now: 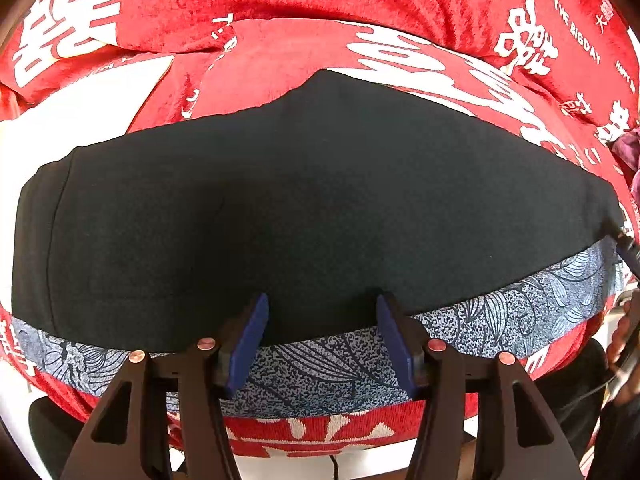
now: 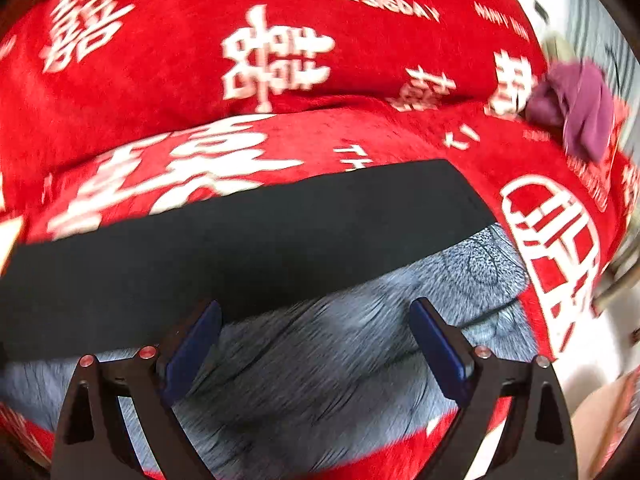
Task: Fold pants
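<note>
Looking along my left tongs (image 1: 322,338), I see their blue pads spread apart and gripping nothing, the tips at the near hem of the dark pants (image 1: 280,208), which lie flat across the red blanket (image 1: 304,4). My right tongs (image 2: 316,340) are also wide apart and empty over a blue-grey patterned cloth (image 2: 320,380) lying under the pants' near edge, while a purple rag (image 2: 576,108) sits at two o'clock, well apart from the pants.
</note>
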